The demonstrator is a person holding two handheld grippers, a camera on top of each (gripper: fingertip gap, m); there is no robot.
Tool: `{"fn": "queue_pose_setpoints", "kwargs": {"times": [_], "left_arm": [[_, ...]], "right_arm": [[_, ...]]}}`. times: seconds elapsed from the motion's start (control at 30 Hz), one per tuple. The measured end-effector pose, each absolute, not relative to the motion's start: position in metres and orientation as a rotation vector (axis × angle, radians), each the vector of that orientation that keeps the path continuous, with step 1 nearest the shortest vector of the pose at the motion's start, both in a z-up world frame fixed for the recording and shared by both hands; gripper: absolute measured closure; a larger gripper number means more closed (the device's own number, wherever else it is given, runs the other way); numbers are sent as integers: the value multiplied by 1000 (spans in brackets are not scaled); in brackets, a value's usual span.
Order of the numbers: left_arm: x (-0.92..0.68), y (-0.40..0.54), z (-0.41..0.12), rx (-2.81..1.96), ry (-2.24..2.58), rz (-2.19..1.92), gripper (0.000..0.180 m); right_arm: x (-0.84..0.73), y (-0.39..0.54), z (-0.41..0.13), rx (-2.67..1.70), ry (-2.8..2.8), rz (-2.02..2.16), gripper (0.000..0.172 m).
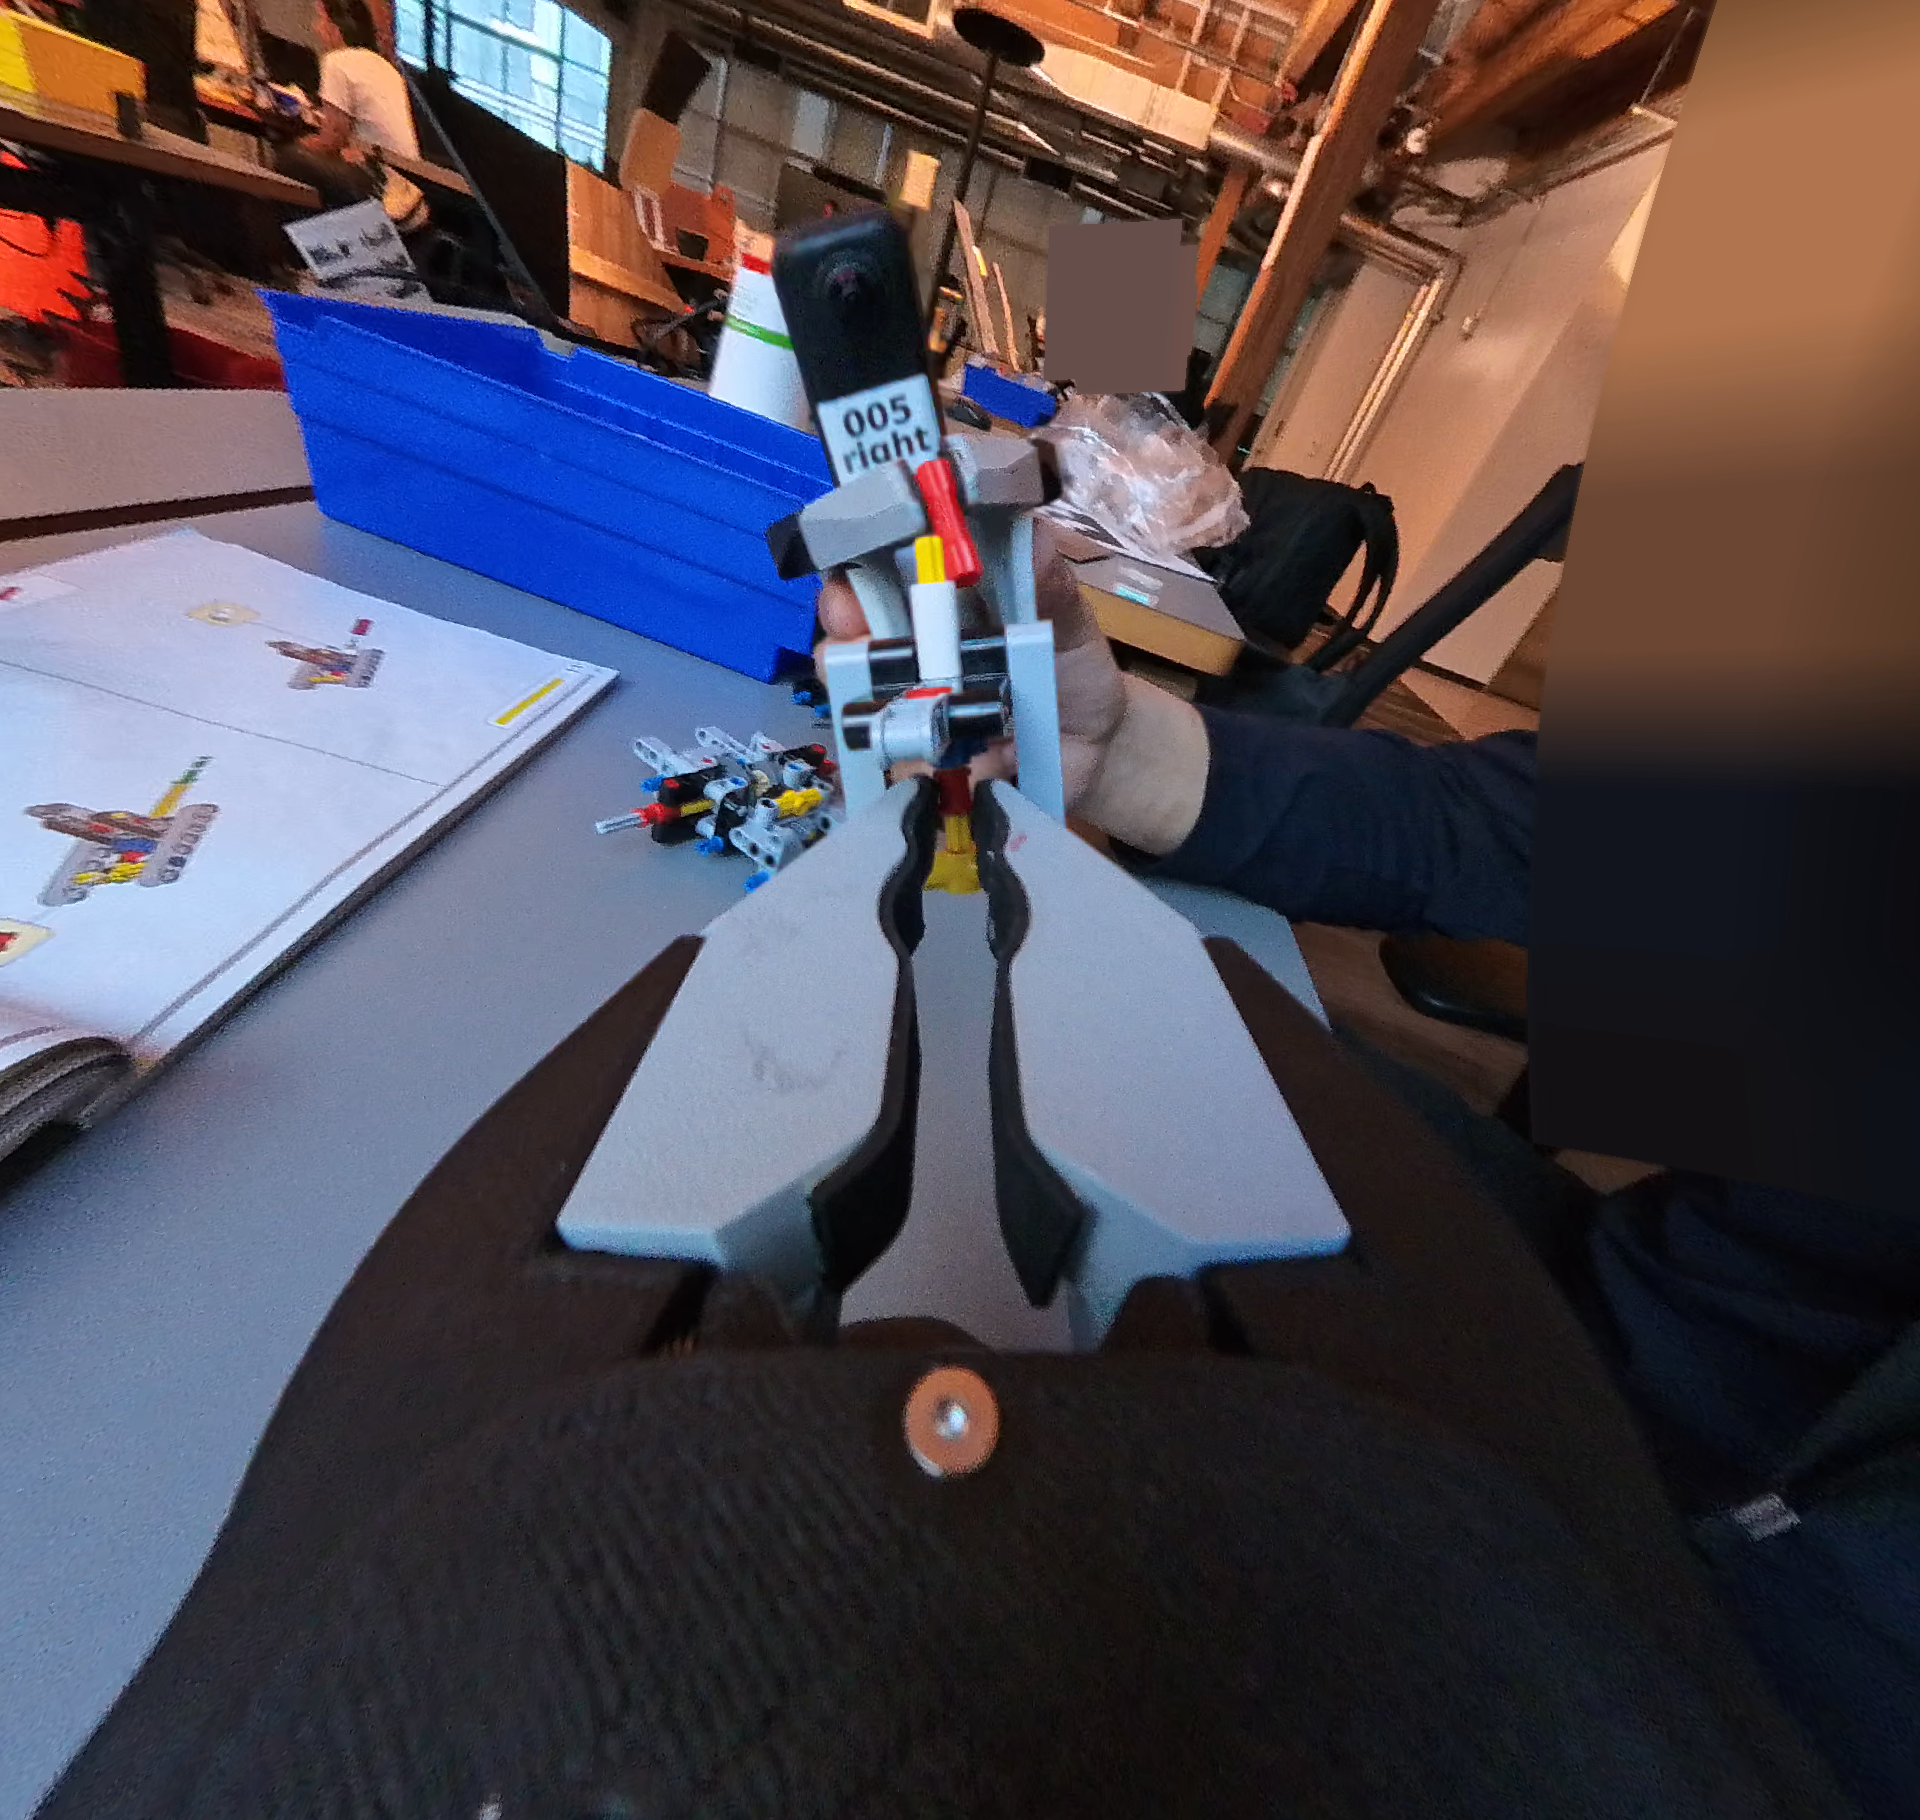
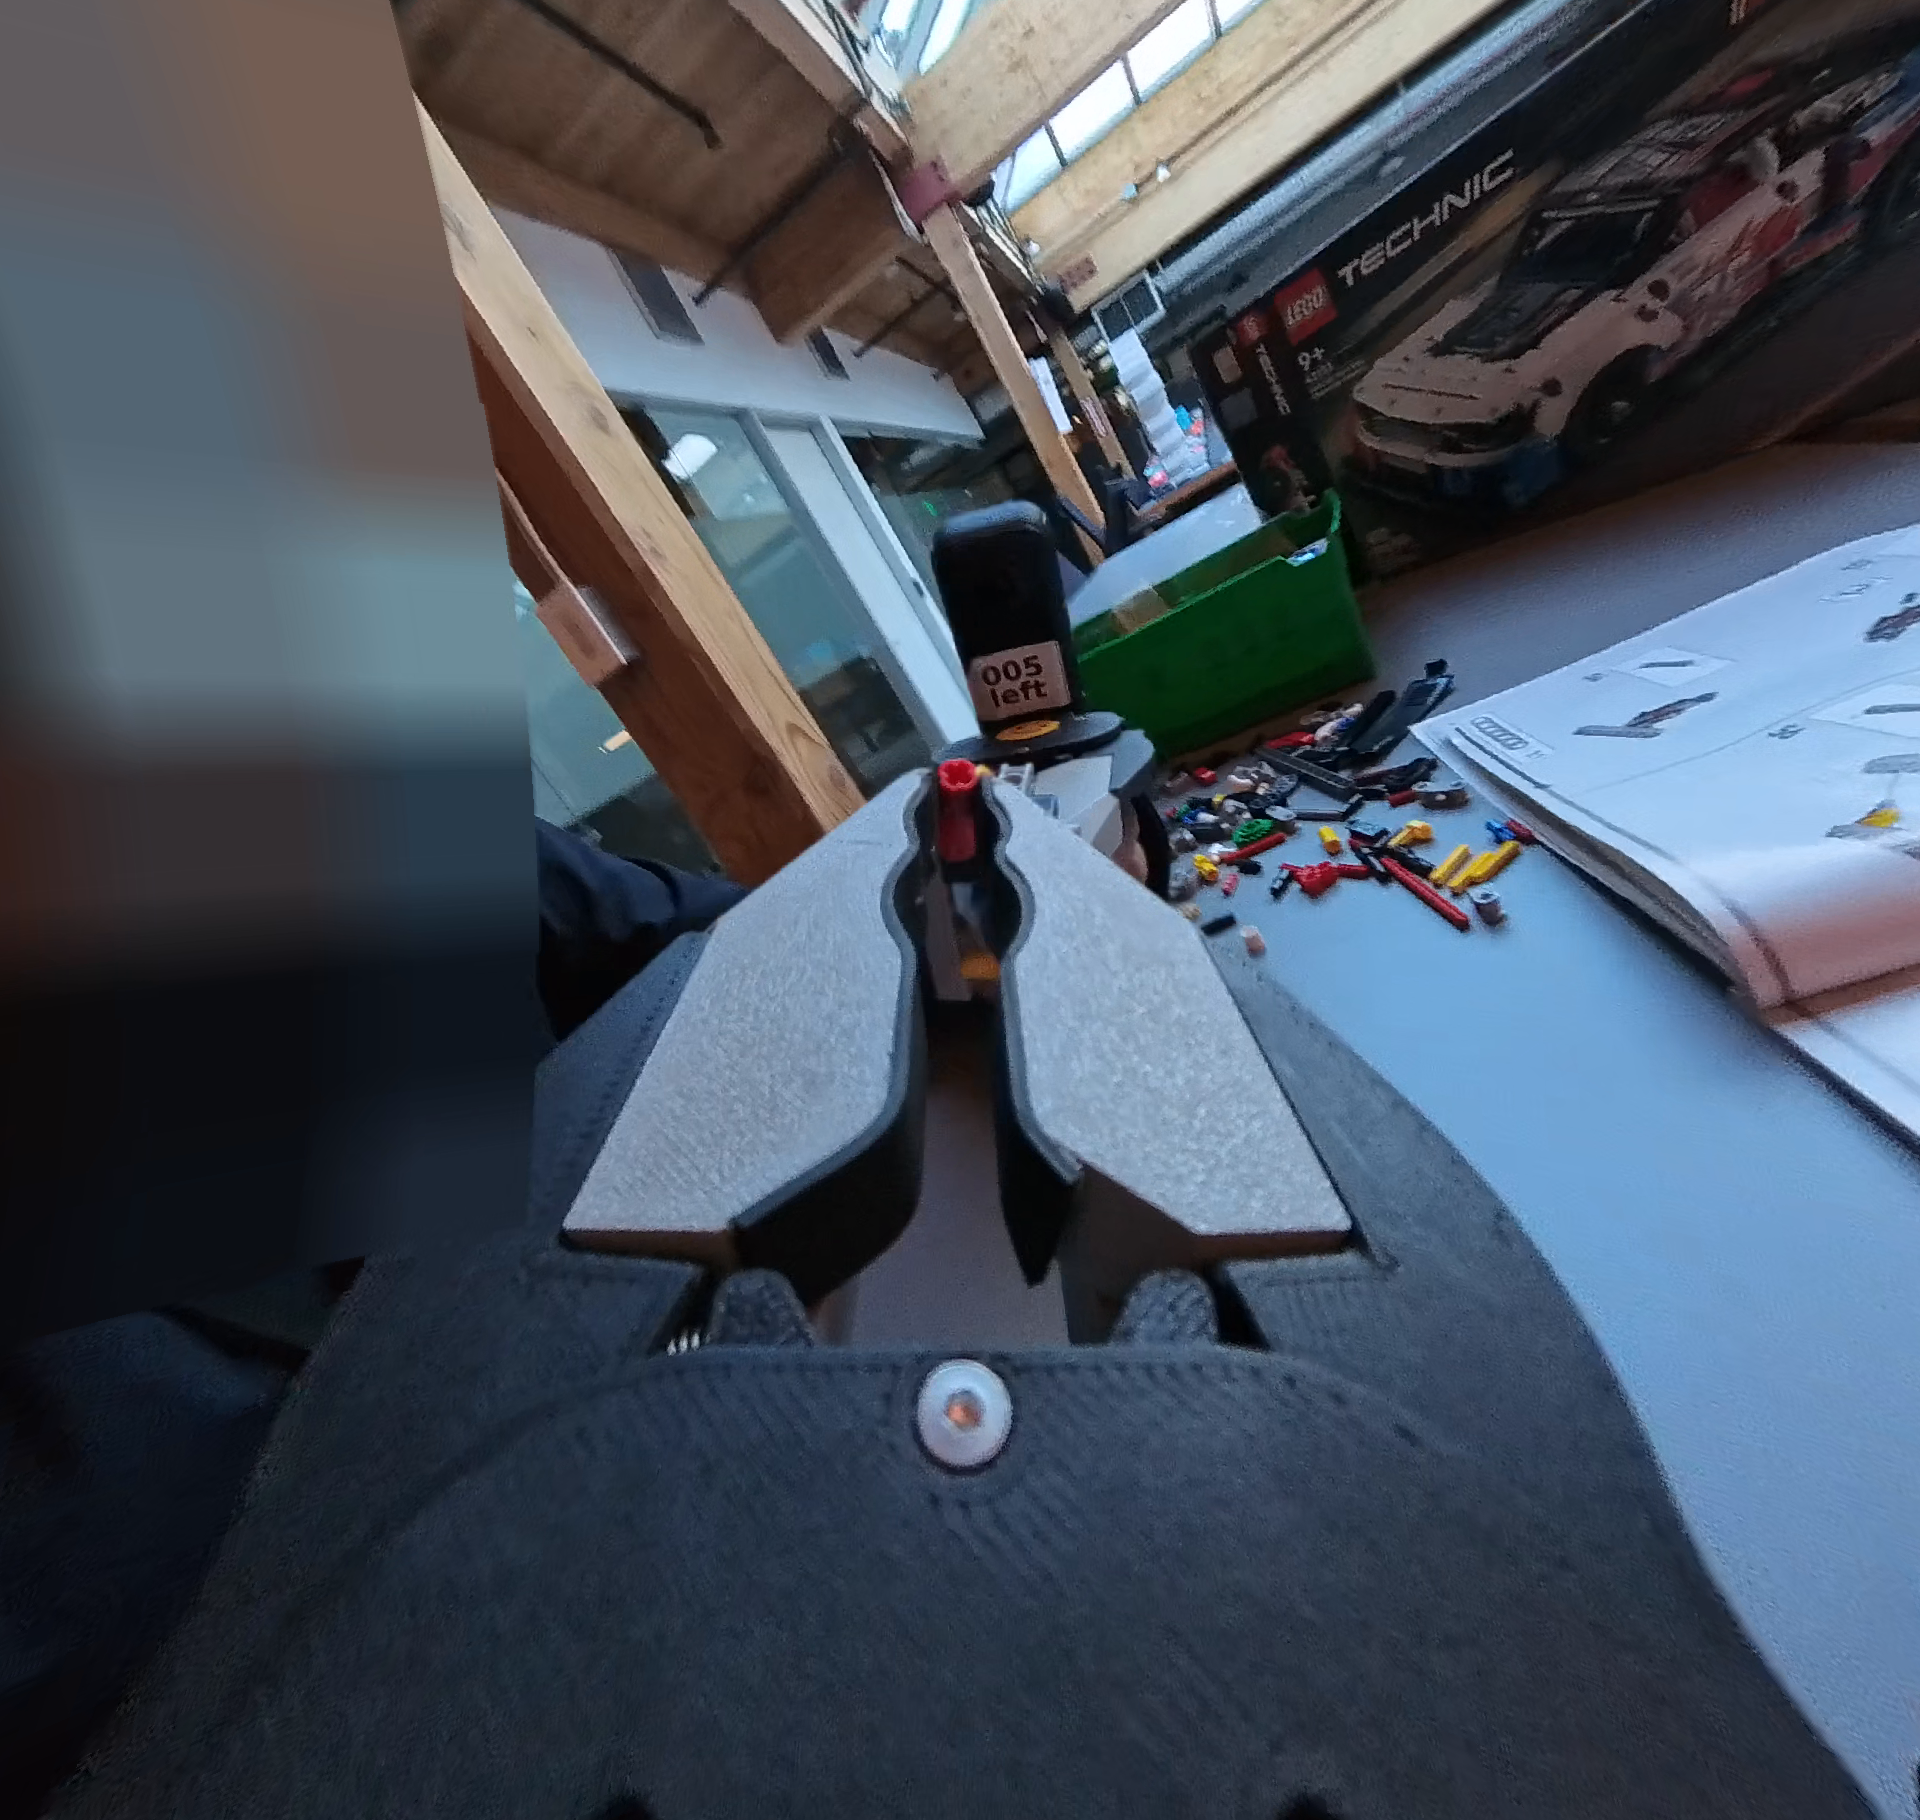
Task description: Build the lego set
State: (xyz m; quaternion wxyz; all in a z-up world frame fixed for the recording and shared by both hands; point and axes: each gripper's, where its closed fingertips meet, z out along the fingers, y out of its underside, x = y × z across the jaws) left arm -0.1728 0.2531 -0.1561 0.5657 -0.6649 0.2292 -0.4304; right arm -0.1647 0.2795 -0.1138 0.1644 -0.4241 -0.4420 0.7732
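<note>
Along the grey table [image 1: 436, 991], far edge: blue bin [image 1: 540, 461], w/ open instruction booklet [image 1: 260, 731] at left edge. Small brick sub-build [image 1: 727, 799] lies btwn booklet & grippers. Over near edge, left gripper [image 1: 951, 825] & right gripper [image 2: 958, 825] both clamp narrow on one grey brick assembly [image 1: 935, 690], pads pressing its red/yellow axle [image 1: 951, 835].

A blue bin [image 1: 540, 461] is sitting at the grey table's [image 1: 436, 939] far edge. A green bin [image 2: 1226, 638] is showing beyond scattered red, yellow and black pieces [image 2: 1382, 845]. A white booklet [image 1: 208, 731] is lying open.
</note>
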Motion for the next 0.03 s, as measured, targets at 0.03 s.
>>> {"fn": "queue_pose_setpoints", "kwargs": {"times": [0.03], "left_arm": [[-175,254,-156,-1568,532,-1001,176]], "right_arm": [[-164,282,-112,-1204,-1224,2244,169]]}}
